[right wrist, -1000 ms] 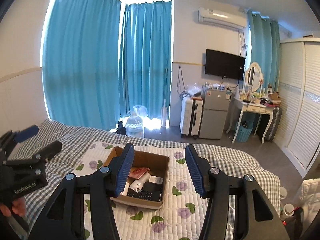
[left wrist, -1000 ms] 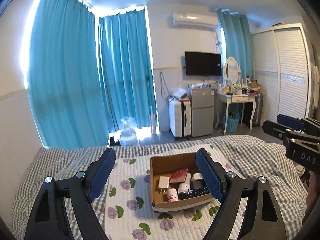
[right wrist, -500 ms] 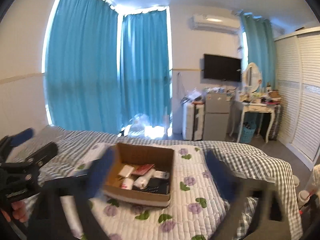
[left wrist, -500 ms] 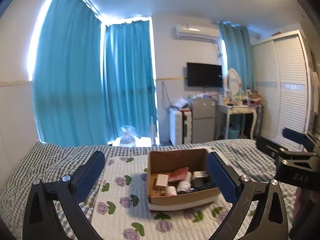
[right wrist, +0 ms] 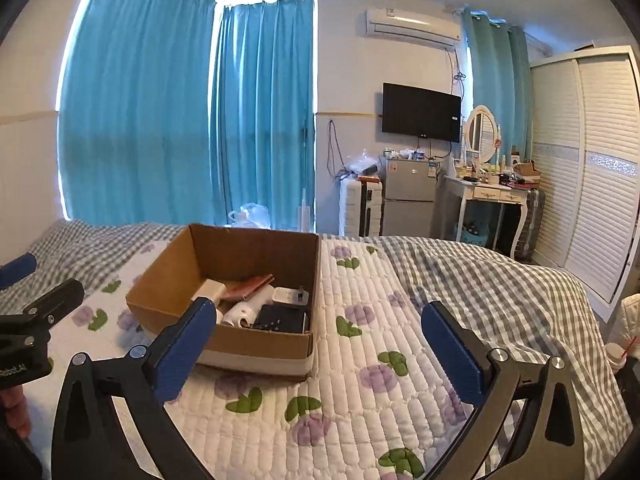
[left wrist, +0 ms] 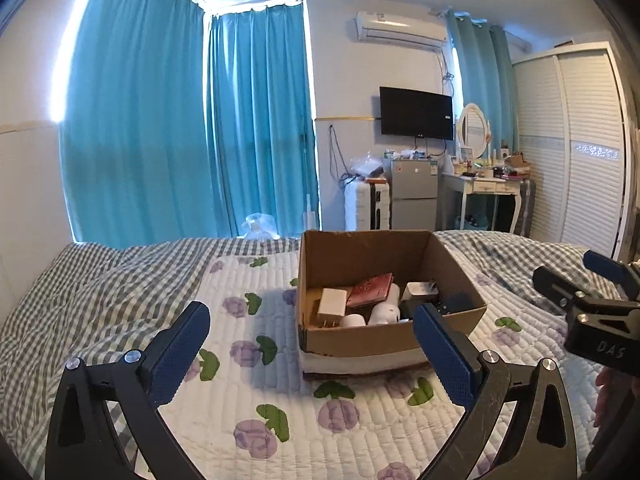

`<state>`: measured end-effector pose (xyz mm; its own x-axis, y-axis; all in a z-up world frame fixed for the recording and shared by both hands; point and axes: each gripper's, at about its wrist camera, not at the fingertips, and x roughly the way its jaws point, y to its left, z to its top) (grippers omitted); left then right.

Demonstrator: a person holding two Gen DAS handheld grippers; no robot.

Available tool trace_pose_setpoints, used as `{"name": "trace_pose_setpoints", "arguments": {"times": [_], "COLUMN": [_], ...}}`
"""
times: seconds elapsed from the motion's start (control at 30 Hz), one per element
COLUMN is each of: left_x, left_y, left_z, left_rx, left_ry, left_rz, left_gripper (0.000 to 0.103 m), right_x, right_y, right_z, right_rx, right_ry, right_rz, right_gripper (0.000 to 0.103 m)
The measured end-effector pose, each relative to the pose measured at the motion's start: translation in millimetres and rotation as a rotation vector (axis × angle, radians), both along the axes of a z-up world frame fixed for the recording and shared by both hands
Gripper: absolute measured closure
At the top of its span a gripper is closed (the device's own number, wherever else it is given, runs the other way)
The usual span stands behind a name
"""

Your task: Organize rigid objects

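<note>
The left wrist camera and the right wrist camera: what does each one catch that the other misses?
Only the left view shows the right gripper, at its right edge, fingers apart. Only the right view shows the left gripper, at its left edge, and a cup with a red straw beside the bed. Both show the cardboard box on the flowered quilt, with a white charger, a red wallet and other small items inside, plus the television.

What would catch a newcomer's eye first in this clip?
The open cardboard box of small items sits mid-bed on the flower-print quilt. Behind it, bright teal curtains fill the far wall. In the foreground, the left hand-held gripper and right hand-held gripper are both open and empty.
</note>
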<state>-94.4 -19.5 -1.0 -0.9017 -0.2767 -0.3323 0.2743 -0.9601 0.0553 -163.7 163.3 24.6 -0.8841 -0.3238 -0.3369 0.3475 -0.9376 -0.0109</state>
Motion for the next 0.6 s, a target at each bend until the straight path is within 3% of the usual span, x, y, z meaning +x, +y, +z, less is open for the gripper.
{"name": "trace_pose_setpoints", "arguments": {"times": [0.6], "left_x": [-0.3], "left_y": [-1.6], "left_z": [-6.5], "left_rx": [0.018], "left_ry": [-0.016], "left_rz": [0.006], "left_gripper": [0.0], "right_x": [-0.1], "right_y": [-3.1], "right_z": [-6.3], "right_rx": [0.013], "right_ry": [-0.002], "right_rz": [0.001], "right_gripper": [0.0]}}
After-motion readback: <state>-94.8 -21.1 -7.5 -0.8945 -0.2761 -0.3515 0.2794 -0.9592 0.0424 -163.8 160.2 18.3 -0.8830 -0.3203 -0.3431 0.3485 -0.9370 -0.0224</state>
